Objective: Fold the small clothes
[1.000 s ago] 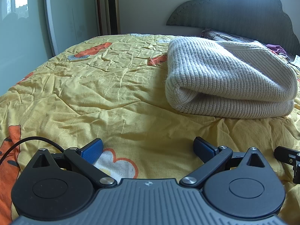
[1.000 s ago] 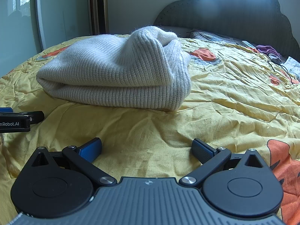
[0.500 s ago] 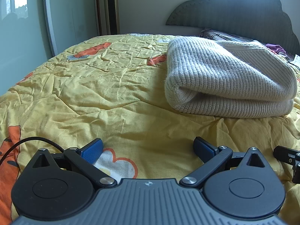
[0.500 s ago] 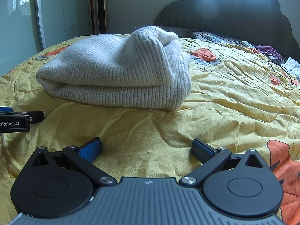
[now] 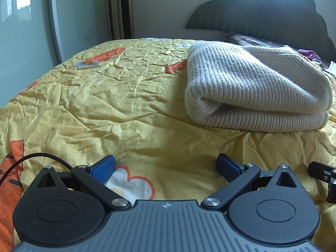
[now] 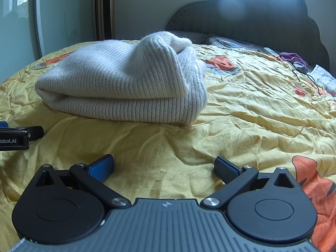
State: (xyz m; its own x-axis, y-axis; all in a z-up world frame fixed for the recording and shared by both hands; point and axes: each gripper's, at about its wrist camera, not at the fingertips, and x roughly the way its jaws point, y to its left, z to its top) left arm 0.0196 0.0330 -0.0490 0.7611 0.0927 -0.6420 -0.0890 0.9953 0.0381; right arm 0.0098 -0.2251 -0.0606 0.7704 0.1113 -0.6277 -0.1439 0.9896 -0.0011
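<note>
A folded cream knitted sweater [image 5: 256, 88] lies on the yellow bedspread [image 5: 115, 105]. In the right wrist view the sweater [image 6: 126, 84] is ahead and to the left, with a raised hump on top. My left gripper [image 5: 166, 166] is open and empty, low over the bedspread, short of the sweater and to its left. My right gripper [image 6: 163, 166] is open and empty, low over the bedspread [image 6: 252, 115], in front of the sweater's right end. Each gripper shows at the edge of the other's view: the right one [image 5: 323, 174], the left one [image 6: 19, 135].
A dark padded headboard [image 6: 262, 27] stands at the far end of the bed. Purple clothing [image 6: 292, 57] and a thin black cable [image 6: 306, 77] lie at the far right. A tall gold tower unit [image 5: 124, 8] and a glass door [image 5: 23, 31] are at the left.
</note>
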